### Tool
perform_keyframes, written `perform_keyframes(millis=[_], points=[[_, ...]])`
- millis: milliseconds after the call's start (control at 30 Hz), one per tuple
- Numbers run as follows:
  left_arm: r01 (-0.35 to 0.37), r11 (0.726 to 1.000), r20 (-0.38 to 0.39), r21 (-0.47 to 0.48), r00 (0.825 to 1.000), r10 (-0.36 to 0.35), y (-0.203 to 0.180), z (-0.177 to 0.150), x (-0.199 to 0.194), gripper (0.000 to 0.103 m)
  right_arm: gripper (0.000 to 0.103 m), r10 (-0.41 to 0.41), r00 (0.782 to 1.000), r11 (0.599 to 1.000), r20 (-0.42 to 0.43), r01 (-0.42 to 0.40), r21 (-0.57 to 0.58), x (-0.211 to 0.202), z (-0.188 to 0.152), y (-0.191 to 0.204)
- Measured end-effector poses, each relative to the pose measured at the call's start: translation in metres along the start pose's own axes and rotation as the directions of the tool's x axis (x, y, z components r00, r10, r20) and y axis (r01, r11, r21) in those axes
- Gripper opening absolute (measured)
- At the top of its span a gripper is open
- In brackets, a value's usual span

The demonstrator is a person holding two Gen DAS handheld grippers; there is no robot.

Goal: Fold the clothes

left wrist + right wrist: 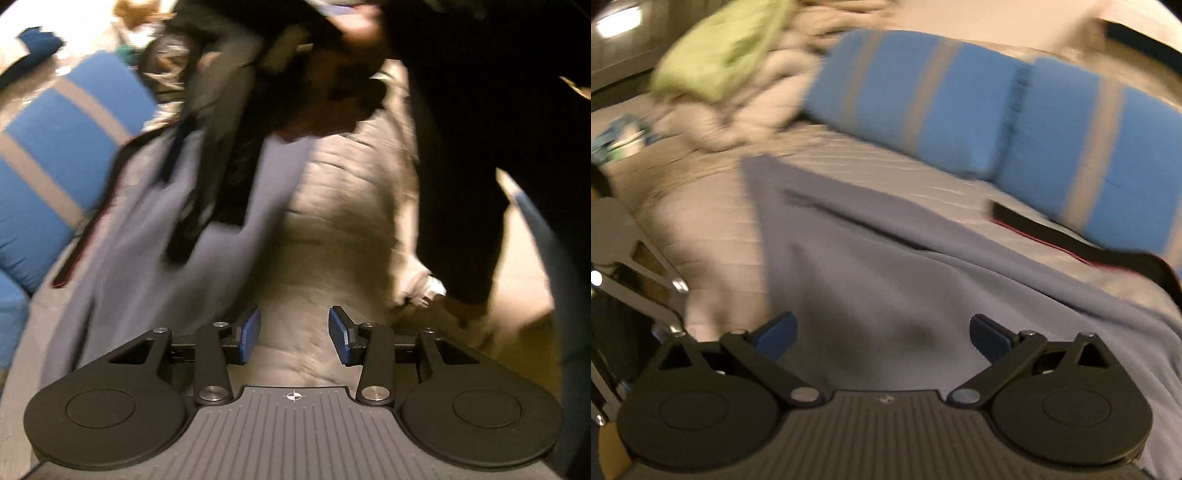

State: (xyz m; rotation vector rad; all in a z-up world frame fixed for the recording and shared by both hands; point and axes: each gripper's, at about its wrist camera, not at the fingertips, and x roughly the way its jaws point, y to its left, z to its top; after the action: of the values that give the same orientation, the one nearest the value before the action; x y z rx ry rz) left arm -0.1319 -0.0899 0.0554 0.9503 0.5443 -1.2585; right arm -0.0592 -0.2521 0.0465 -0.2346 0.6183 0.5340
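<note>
A lavender-grey garment (871, 266) lies spread on the bed's pale quilt (713, 236), with a dark waistband or trim (1052, 236) at its far right edge. My right gripper (882, 338) hovers open just above the garment, nothing between its blue pads. In the left wrist view the same garment (125, 251) lies to the left, and my left gripper (294, 338) is open over the bare quilt (332, 221). The other gripper and a hand (325, 92) show blurred at the top of that view. Both views are motion-blurred.
Blue pillows with grey stripes (997, 107) line the far side of the bed, also in the left wrist view as the striped pillow (62, 155). A heap of pale and green clothes (727, 62) sits at the far left. A person's dark clothing (498, 129) fills the right.
</note>
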Motion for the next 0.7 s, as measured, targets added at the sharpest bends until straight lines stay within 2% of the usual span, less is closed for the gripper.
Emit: perform_keyframes(millis=[100, 200, 267, 333, 400, 467, 533, 633, 700], points=[[0.091, 0.996, -0.038, 0.025, 0.995, -0.090, -0.008, -0.012, -0.003, 0.039, 0.100, 0.059, 0.998, 0.998, 0.005, -0.059, -0.036, 0.017, 0.007, 0.023], [0.132, 0.990, -0.073, 0.040, 0.989, -0.129, -0.019, -0.024, 0.000, 0.039, 0.093, 0.109, 0.994, 0.993, 0.001, -0.109, -0.041, 0.036, 0.013, 0.037], [0.141, 0.989, -0.092, 0.035, 0.986, -0.137, -0.023, -0.033, 0.001, 0.039, 0.084, 0.137, 0.991, 0.989, -0.012, -0.137, -0.054, 0.048, 0.020, 0.046], [0.128, 0.992, -0.102, 0.012, 0.987, -0.126, -0.021, -0.038, -0.001, 0.039, 0.083, 0.162, 0.987, 0.982, 0.006, -0.161, -0.099, 0.054, 0.027, 0.059], [0.112, 0.994, -0.108, -0.016, 0.988, -0.113, -0.016, -0.042, -0.004, 0.039, 0.075, 0.167, 0.986, 0.980, -0.003, -0.167, -0.111, 0.064, 0.031, 0.070], [0.097, 0.994, -0.107, -0.043, 0.989, -0.101, -0.009, -0.043, -0.009, 0.039, 0.061, 0.172, 0.985, 0.978, -0.012, -0.172, -0.118, 0.078, 0.034, 0.080], [0.087, 0.995, -0.110, -0.057, 0.990, -0.093, -0.005, -0.040, -0.016, 0.039, 0.006, 0.161, 0.986, 0.984, -0.031, -0.163, -0.069, 0.096, 0.035, 0.084], [0.126, 0.989, -0.108, -0.073, 0.985, -0.133, 0.004, -0.034, -0.026, 0.039, 0.003, 0.151, 0.987, 0.988, -0.050, -0.152, -0.014, 0.110, 0.035, 0.088], [0.172, 0.982, -0.110, -0.077, 0.977, -0.180, 0.007, -0.030, -0.031, 0.039, 0.003, 0.156, 0.987, 0.985, -0.042, -0.158, -0.064, 0.107, 0.037, 0.098]])
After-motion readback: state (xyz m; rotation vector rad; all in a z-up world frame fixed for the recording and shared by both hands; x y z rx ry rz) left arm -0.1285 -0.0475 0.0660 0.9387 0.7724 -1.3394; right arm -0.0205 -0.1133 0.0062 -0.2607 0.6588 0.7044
